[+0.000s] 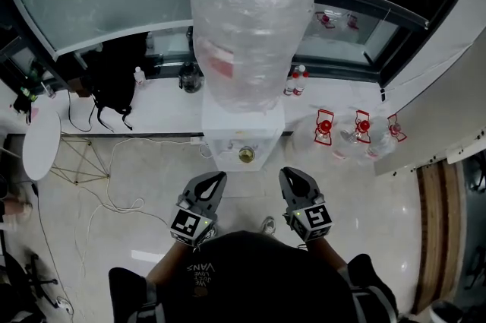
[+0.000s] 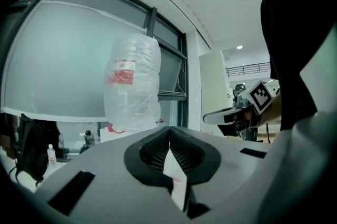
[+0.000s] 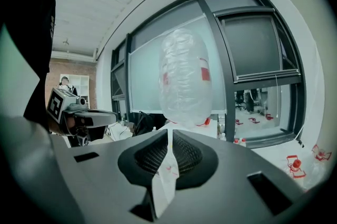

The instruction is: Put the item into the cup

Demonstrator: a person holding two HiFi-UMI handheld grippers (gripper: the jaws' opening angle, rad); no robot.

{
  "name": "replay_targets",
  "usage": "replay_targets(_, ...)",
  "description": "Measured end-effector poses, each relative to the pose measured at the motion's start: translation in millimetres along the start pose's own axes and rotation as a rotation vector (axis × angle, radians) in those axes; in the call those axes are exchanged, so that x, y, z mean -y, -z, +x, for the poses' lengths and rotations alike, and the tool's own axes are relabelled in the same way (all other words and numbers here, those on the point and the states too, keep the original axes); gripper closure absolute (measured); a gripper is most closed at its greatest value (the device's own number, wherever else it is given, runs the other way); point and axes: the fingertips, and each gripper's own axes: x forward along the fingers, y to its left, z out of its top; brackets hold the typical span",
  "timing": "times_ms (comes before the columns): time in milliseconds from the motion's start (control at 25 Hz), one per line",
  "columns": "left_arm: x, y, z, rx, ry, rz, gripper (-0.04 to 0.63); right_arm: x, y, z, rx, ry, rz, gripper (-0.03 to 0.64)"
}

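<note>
I stand in front of a white water dispenser that carries a large bottle wrapped in bubble film. A small round cup sits in its front niche. My left gripper and right gripper are held side by side close to my body, pointing at the dispenser, about a hand's width short of it. In the left gripper view the jaws are shut on a thin white slip with red print. The right gripper's jaws pinch a similar white slip.
A black backpack leans at the window sill on the left, with a round white table and loose cables on the floor. Red-capped clear jugs lie at the right. Small bottles stand on the sill.
</note>
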Motion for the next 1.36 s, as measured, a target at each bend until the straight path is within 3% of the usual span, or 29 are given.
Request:
replay_targets(280, -4, 1, -7, 0.014, -0.038, -0.005, 0.575, -6, -8, 1, 0.058, 0.000, -0.019, 0.561)
replay_targets(720, -4, 7, -18, 0.020, -0.060, -0.019, 0.575, -13, -6, 3, 0.067, 0.002, -0.006, 0.568)
replay_targets(1360, -2, 17, -15, 0.005, -0.039, -0.023, 0.575, -11, 1, 3, 0.061, 0.020, 0.006, 0.569)
